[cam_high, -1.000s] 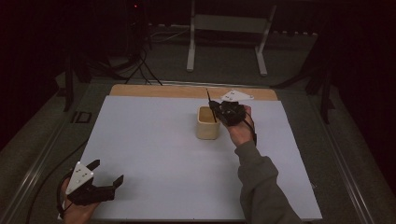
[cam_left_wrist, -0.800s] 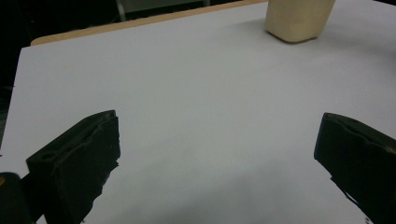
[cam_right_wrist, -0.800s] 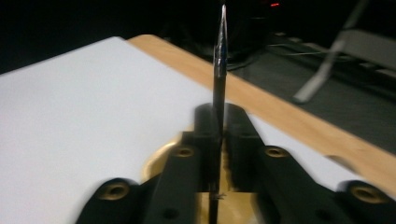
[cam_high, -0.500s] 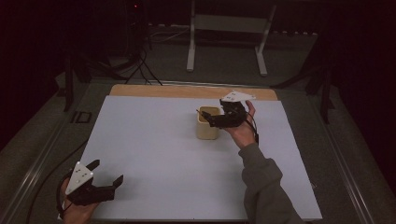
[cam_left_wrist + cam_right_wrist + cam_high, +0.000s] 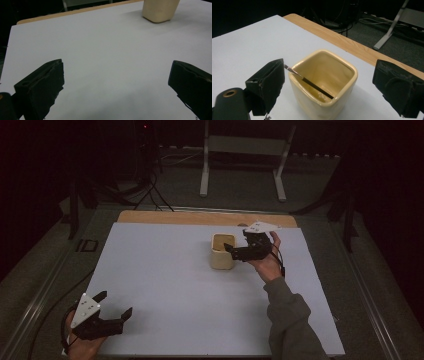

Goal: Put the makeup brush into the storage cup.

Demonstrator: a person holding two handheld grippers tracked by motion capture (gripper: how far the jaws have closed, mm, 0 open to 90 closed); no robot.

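A cream square cup [image 5: 222, 251] stands on the white sheet [image 5: 170, 270], right of the middle. A thin dark brush [image 5: 308, 82] leans inside the cup [image 5: 324, 100], its pale tip over the rim by my near jaw. My right gripper [image 5: 235, 251] is at the cup's right side; its jaws have just been opening and now stand wide on either side of the cup, touching nothing [image 5: 329, 75]. My left gripper [image 5: 113, 304] rests at the front left corner, open with nothing in it [image 5: 116, 75]. The cup [image 5: 160, 11] is far ahead of it.
A wooden table edge [image 5: 200, 217] runs along the back of the sheet. Behind it, on the dark floor, stand a metal frame [image 5: 240, 165] and cables [image 5: 150, 195]. A sleeve [image 5: 290, 320] lies over the sheet's right front.
The right gripper held the brush upright above the cup, then tipped down. Its jaws have opened and the brush now leans in the cup. The left gripper has not moved.
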